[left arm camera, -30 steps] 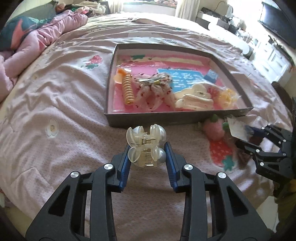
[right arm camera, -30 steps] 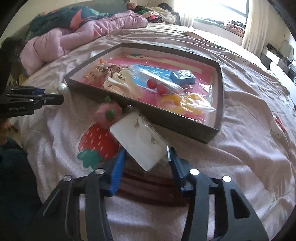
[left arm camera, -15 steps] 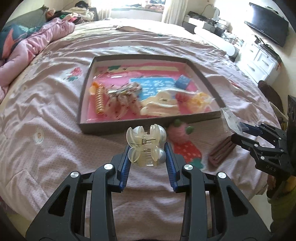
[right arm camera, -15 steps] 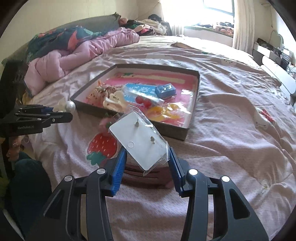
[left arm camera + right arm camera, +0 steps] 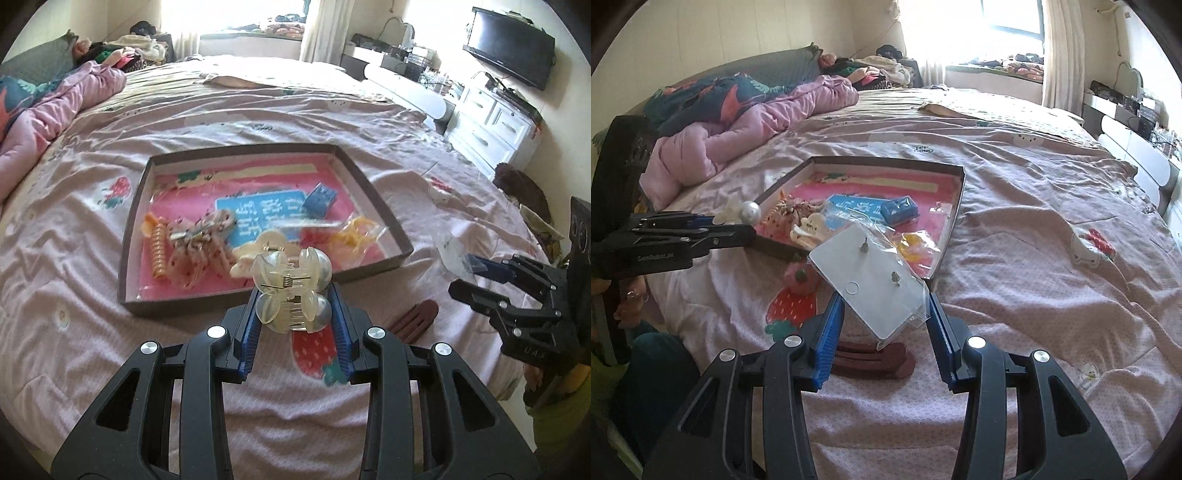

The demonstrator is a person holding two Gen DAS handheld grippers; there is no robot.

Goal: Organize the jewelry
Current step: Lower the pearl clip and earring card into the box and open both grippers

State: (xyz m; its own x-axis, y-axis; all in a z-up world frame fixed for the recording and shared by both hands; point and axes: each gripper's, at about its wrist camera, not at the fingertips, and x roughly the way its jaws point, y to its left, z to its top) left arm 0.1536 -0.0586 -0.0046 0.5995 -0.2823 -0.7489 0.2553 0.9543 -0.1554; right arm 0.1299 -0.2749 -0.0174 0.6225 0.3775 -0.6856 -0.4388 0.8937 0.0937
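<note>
Left wrist view: your left gripper point(image 5: 295, 314), low and centre in the frame, has its blue pads clamped on a translucent pearl-tipped claw hair clip point(image 5: 291, 291), held clear above the pink bedspread point(image 5: 92, 314). Just above the clip in the picture lies the shallow dark-rimmed box point(image 5: 129, 236), its pink floor crowded: an orange spiral hair tie point(image 5: 159, 249) at the left, a floral bow clip point(image 5: 201, 240) beside it, a cream claw clip point(image 5: 266, 242) partly hidden behind the held one, a blue printed card point(image 5: 266, 212) in the middle, a small blue box point(image 5: 320, 199) toward the upper right, and a yellow piece in a clear bag point(image 5: 356, 230) at the right. A dark red comb point(image 5: 412, 319) lies on the bedspread at lower right, near a strawberry print point(image 5: 314, 354). At the right edge your right gripper point(image 5: 469, 273) carries a clear packet.

Right wrist view: your right gripper point(image 5: 886, 317) pinches a white earring card in a clear sleeve point(image 5: 870, 280), tilted, two studs showing, lifted above the bedspread in the centre of the frame. The box sits behind it, upper centre. A pink strawberry pompom point(image 5: 799, 277) rests on the bedspread just outside the box's near wall, left of the card; the dark red comb lies below the card, between the fingers. At left, your left gripper point(image 5: 738, 221) holds the pearl-tipped clip beside the box's left corner. A pink quilt point(image 5: 757, 122) is bunched at upper left.
</note>
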